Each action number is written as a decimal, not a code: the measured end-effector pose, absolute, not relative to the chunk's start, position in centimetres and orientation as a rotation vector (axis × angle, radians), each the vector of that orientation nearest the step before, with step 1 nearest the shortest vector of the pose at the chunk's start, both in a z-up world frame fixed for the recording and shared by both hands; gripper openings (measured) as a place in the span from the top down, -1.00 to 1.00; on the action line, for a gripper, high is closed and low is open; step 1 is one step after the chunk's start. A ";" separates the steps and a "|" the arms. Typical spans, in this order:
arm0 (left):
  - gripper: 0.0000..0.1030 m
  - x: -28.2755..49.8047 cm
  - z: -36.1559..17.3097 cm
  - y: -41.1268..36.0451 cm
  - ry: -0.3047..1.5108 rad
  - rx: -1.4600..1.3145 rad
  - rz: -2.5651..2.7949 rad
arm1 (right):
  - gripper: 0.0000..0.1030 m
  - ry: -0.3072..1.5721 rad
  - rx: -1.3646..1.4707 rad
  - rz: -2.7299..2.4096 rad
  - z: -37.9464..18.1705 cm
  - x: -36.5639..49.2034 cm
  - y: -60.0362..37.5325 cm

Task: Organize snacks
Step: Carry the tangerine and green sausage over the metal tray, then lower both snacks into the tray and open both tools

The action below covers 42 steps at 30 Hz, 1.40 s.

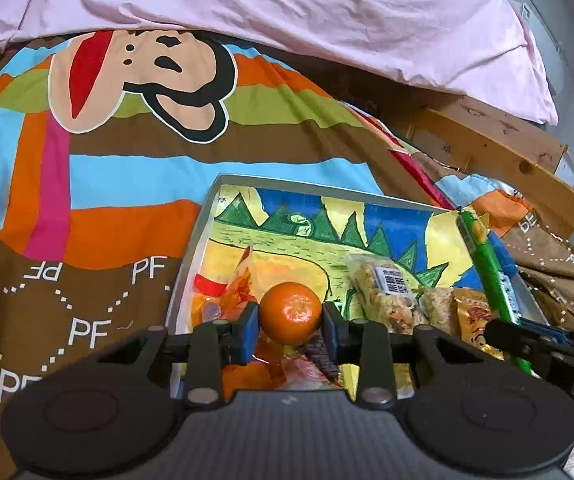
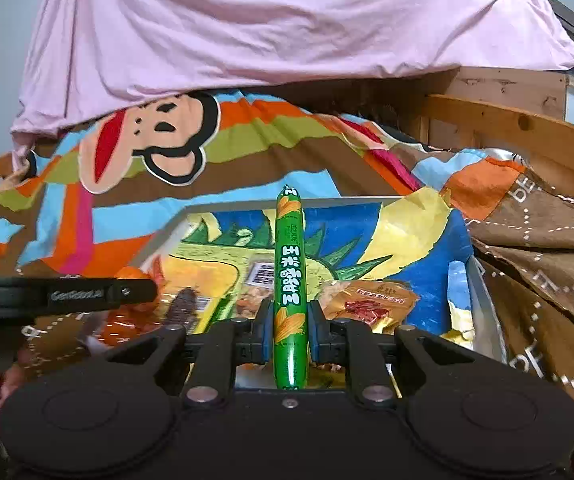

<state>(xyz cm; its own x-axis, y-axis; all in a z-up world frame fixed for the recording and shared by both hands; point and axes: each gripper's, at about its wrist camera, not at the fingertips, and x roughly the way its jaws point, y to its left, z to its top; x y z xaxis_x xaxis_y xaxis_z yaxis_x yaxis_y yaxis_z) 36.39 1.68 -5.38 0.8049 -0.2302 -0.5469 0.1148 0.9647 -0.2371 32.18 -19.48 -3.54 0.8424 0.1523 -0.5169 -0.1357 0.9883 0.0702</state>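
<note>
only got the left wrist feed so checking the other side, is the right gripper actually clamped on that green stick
Observer: Yes. The right gripper is shut on the green corn sausage, with its blue fingers pressing both sides.
Operator: where along it is the grip
Observer: Towards the end nearest the camera. Most of the sausage sticks out forward over the tray.
Operator: whats in the tray near it
Observer: A golden packet picturing red meat lies in the tray just right of the sausage.
</note>
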 end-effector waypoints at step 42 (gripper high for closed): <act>-0.32 36.0 -6.0 1.5 0.625 -0.248 -0.225 | -0.38 0.536 -0.054 0.115 -4.2 34.1 -18.3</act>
